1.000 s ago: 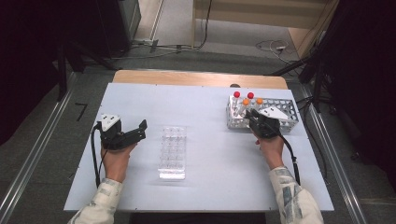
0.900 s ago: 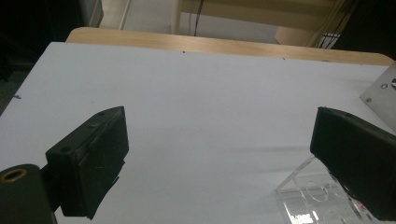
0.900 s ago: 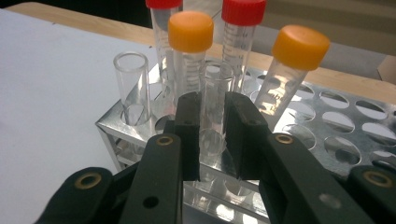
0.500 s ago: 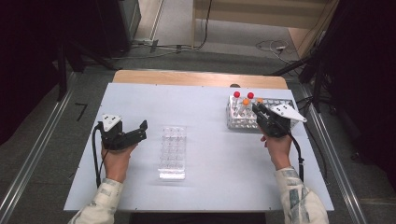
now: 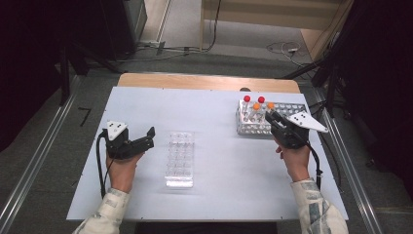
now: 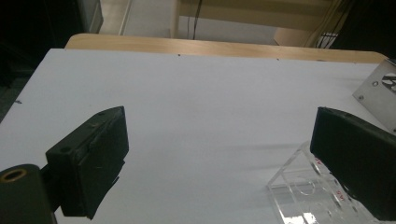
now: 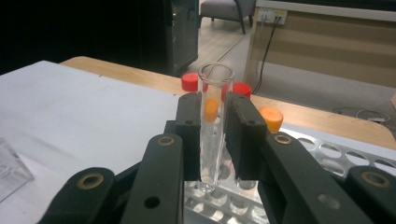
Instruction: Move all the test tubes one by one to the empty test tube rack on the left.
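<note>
Right gripper view is showing the right gripper [image 7: 214, 133] clamping a clear, uncapped glass tube [image 7: 214, 126] between its two black pads. The tube is standing upright in the grip, its open mouth rising above the pads and its rounded bottom hanging just over the holes of the metal tube rack [image 7: 327, 156], not sitting in one. Behind it, two red-capped tubes [image 7: 190, 82] and an orange-capped tube [image 7: 271, 118] are standing in that rack.

In the high view, the right gripper [image 5: 272, 118] is hovering over the near edge of the rack [image 5: 292, 108] at the far right of the worktop [image 5: 204, 107], the person's right hand [image 5: 294, 158] gripping it from behind.

The left gripper [image 5: 148, 136] is resting at the left of the worktop with its jaws standing wide apart and nothing between them. A clear plastic rack [image 5: 179, 158] is lying just to its right, well apart from the metal rack.
</note>
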Demonstrator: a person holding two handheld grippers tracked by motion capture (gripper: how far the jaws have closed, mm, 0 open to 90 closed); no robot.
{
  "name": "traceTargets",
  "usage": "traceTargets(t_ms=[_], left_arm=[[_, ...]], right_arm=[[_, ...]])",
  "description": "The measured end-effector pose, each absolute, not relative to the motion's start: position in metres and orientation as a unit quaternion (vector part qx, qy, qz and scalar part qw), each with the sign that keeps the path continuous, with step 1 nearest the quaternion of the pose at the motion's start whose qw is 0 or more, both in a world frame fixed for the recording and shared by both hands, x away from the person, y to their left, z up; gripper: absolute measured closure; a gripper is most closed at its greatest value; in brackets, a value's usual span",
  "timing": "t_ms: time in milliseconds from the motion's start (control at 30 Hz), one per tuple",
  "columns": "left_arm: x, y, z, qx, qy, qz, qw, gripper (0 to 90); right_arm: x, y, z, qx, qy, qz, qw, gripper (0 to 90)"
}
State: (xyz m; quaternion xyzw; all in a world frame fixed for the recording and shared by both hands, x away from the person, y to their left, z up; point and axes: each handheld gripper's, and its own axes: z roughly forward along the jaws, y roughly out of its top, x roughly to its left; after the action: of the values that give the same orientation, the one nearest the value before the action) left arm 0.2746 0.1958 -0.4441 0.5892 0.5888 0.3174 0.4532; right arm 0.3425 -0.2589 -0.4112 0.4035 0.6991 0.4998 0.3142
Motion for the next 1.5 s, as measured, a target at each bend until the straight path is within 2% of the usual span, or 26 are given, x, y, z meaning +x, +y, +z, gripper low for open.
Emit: traceTargets(t_ms=[533,933,1133,1367,1400,1433,1467,1500], left_arm=[[0.253,0.167,-0.428,0.61,0.549,0.312,0.479,5.8],[0.241,0.12,-0.423,0.66,0.487,0.285,0.496,8.7],[0.241,0.092,-0.424,0.678,0.461,0.272,0.503,15.0],[0.25,0.06,-0.416,0.706,0.425,0.248,0.509,27.0],[0.252,0.057,-0.415,0.708,0.42,0.243,0.513,29.6],[0.253,0.055,-0.415,0.712,0.414,0.236,0.516,35.9],[0.255,0.053,-0.415,0.714,0.411,0.229,0.519,35.9],[0.257,0.051,-0.415,0.715,0.408,0.222,0.522,41.9]], right_arm=[[0.316,-0.229,-0.424,0.369,0.735,0.498,0.275,73.1],[0.293,-0.181,-0.433,0.314,0.769,0.511,0.223,73.1],[0.287,-0.163,-0.44,0.292,0.784,0.505,0.213,73.1],[0.285,-0.153,-0.446,0.286,0.792,0.498,0.207,73.1],[0.284,-0.152,-0.447,0.285,0.793,0.498,0.206,73.1],[0.284,-0.151,-0.447,0.285,0.793,0.498,0.206,73.1],[0.284,-0.151,-0.447,0.285,0.793,0.498,0.206,73.1],[0.283,-0.151,-0.448,0.285,0.793,0.498,0.205,73.1]])
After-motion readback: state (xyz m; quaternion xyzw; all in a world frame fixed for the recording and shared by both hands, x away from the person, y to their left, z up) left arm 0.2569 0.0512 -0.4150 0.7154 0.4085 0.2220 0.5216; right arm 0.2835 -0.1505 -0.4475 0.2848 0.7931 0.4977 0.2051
